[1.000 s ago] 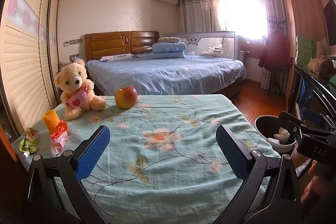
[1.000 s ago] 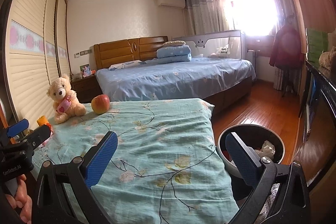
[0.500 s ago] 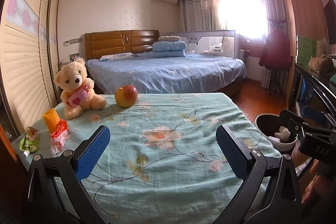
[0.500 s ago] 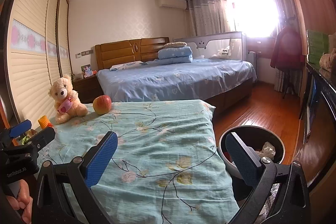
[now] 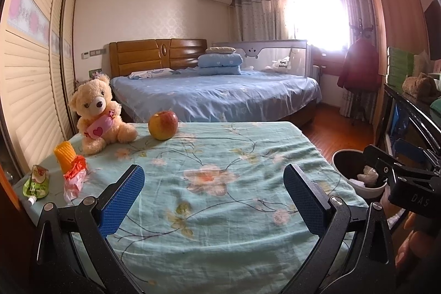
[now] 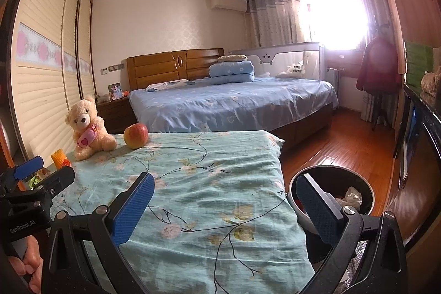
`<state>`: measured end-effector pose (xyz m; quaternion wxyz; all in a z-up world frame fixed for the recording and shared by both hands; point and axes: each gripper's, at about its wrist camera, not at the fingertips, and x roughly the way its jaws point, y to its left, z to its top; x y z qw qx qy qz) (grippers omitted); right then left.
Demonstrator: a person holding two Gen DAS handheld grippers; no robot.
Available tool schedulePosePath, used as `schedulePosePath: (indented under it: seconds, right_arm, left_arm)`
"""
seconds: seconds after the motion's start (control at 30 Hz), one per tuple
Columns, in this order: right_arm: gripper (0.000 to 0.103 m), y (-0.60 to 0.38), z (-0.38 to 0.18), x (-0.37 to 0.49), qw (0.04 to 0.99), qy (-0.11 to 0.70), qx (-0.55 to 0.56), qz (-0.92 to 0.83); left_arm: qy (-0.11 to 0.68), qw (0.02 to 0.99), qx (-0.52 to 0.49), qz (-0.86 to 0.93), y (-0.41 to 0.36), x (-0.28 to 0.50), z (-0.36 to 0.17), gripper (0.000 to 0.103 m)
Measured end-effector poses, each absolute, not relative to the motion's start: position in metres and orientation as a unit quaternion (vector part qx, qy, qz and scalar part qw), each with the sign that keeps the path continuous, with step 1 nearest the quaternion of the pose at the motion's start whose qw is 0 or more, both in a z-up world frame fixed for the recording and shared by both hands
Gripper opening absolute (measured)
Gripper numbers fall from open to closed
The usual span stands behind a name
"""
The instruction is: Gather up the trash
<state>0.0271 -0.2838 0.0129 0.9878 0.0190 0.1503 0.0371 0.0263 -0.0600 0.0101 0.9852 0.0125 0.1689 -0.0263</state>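
Trash lies at the left edge of the worktop (image 5: 220,205) draped in a teal floral cloth: a crumpled red-and-white plastic wrapper (image 5: 74,179), a flattened green drink pouch (image 5: 37,181) just left of it, and a yellow ridged snack piece (image 5: 64,156) behind the wrapper. All three sit ahead and left of the left gripper (image 5: 213,200), apart from its blue-padded fingers. That gripper's jaws stand wide apart, holding nothing above the cloth. Beside the worktop's right edge, on the floor, stands a round black bin (image 6: 366,186) holding crumpled white paper. The right gripper (image 6: 224,207) is likewise spread wide and empty, its right finger over the bin's rim.
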Motion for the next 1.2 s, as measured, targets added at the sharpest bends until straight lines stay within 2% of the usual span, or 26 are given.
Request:
schedulePosePath:
  seconds: [1.2]
  right_arm:
    - [0.103,-0.2825,0.0100,0.0272,0.987,0.156,0.017,0.041]
  left_arm:
    - [0.177,0.984,0.012,-0.027,-0.0611,0.0279,0.0082,0.103]
